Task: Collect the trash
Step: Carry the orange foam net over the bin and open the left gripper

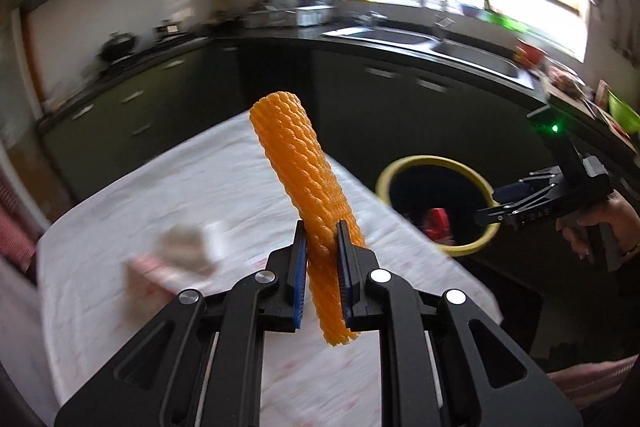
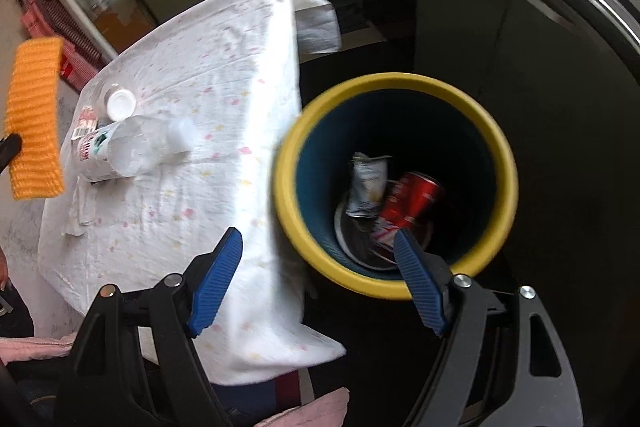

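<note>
The left hand-held gripper (image 1: pixel 322 269) is squeezed tight on an orange foam net (image 1: pixel 304 195). The net sits right between its blue pads and sticks up tall past the tips, leaning a little. It is up in the air, over the tabletop (image 1: pixel 224 183), not in the bin yet.

The right hand-held gripper (image 2: pixel 318 273) is spread wide and holds nothing. Just past its tips is the yellow-rimmed bin (image 2: pixel 404 81), which stands beside the tabletop edge. One blue pad is over the cloth and the other is over the bin's mouth.

Down in the bin lie a red can (image 2: pixel 416 197) and a crumpled silver wrapper (image 2: pixel 368 187), so I think some trash is already collected.

More is left. Farther off to the left of the right hand-held gripper, on the white cloth, lie a clear plastic bottle (image 2: pixel 136 147) on its side, a white cap (image 2: pixel 120 103) near it, and a crumpled tissue (image 2: pixel 82 211). There may be other bits there, but it is too blurry to tell.

I think the task is about halfway, and the orange net looks like the next thing to go into the bin, which is off to the right of the left hand-held gripper
</note>
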Demonstrator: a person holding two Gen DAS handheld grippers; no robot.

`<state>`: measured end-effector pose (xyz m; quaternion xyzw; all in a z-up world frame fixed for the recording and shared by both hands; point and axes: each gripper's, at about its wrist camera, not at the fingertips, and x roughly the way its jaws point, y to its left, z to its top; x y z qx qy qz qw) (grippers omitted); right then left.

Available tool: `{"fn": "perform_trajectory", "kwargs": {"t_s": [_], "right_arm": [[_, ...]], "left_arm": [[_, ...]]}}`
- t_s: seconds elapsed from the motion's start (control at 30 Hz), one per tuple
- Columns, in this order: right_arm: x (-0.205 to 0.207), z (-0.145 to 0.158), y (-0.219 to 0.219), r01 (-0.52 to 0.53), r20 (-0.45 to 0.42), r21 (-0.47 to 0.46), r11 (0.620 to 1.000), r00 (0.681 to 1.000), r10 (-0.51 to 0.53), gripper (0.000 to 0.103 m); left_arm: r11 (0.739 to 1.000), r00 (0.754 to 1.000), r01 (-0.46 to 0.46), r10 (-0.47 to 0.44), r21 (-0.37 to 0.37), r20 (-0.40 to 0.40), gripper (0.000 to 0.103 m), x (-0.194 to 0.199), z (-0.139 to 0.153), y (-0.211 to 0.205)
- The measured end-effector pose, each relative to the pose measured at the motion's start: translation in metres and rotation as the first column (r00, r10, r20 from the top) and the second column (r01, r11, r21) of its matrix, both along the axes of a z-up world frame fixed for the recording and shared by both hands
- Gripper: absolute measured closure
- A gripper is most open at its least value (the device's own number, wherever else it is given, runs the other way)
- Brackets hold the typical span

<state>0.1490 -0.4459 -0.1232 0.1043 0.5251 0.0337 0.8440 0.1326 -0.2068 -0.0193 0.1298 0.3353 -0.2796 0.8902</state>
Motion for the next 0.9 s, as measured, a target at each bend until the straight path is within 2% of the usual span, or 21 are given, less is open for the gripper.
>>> {"fn": "perform_trajectory", "kwargs": {"t_s": [0.2, 0.33, 0.5, 0.67, 0.8, 0.83, 0.9], "right_arm": [[-0.026, -0.001, -0.041, 0.091, 0.011, 0.006, 0.996, 0.996, -0.091, 0.029], [-0.036, -0.007, -0.060, 0.125, -0.001, 0.017, 0.992, 0.992, -0.125, 0.029], [-0.044, -0.013, -0.076, 0.148, -0.016, 0.025, 0.989, 0.989, -0.147, 0.029], [-0.051, -0.016, -0.084, 0.157, -0.029, 0.021, 0.987, 0.987, -0.156, 0.029], [-0.053, -0.017, -0.089, 0.161, -0.034, 0.024, 0.987, 0.986, -0.160, 0.029], [-0.054, -0.018, -0.090, 0.164, -0.035, 0.025, 0.986, 0.986, -0.164, 0.029], [-0.054, -0.018, -0.091, 0.170, -0.036, 0.029, 0.985, 0.985, -0.169, 0.029]], "left_arm": [[0.993, 0.993, 0.113, -0.112, 0.031, -0.049, 0.088, 0.022, -0.021, -0.089], [0.985, 0.982, 0.161, -0.153, 0.061, -0.113, 0.088, 0.044, -0.045, -0.151], [0.974, 0.975, 0.189, -0.171, 0.124, -0.144, 0.088, 0.057, -0.079, -0.212], [0.966, 0.969, 0.194, -0.161, 0.170, -0.186, 0.086, 0.070, -0.108, -0.256], [0.962, 0.966, 0.185, -0.140, 0.200, -0.218, 0.081, 0.079, -0.129, -0.269], [0.961, 0.966, 0.181, -0.135, 0.207, -0.220, 0.079, 0.080, -0.132, -0.270], [0.960, 0.967, 0.176, -0.127, 0.220, -0.222, 0.066, 0.081, -0.137, -0.273]]}}
